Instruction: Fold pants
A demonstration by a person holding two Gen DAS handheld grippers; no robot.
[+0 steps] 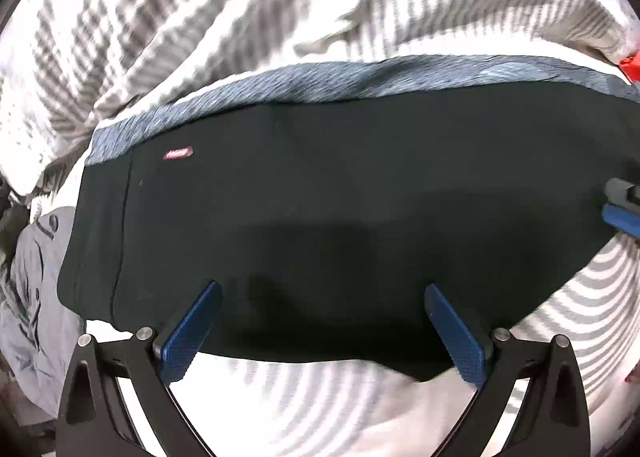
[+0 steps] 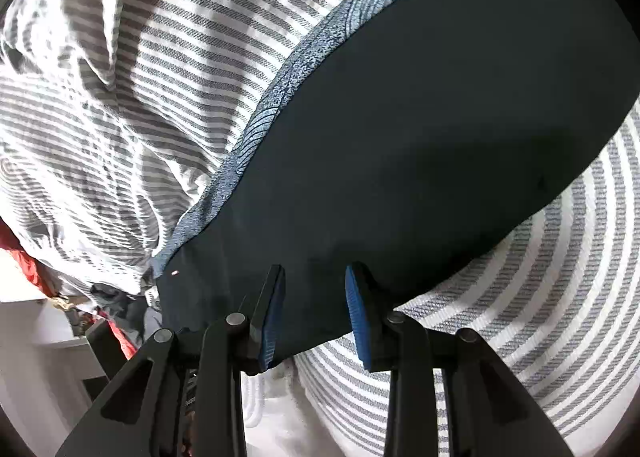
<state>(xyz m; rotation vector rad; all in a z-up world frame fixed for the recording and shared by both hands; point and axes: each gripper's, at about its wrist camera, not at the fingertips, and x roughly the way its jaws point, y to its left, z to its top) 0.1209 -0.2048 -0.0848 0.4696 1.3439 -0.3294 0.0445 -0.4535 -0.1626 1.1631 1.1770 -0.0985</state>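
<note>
The dark pants point(image 1: 320, 177) lie flat as a folded, oblong bundle on the striped bedding, with a small red label point(image 1: 179, 153) near their left end. A blue patterned cloth band point(image 1: 320, 75) runs along their far edge. My left gripper point(image 1: 322, 289) hangs over the near edge, jaws wide open, nothing between them. In the right wrist view the pants point(image 2: 420, 117) stretch away to the upper right. My right gripper point(image 2: 316, 269) stands over their near end, partly open, pads apart and gripping nothing. It also shows as the right gripper point(image 1: 614, 203) at the pants' right end.
Grey-and-white striped bedding point(image 2: 160, 57) lies rumpled beyond the pants and smoother in front. A pale printed garment point(image 1: 36, 277) lies at the left. Red cloth point(image 2: 24, 261) and a white shelf unit point(image 2: 40, 337) sit past the bed's edge.
</note>
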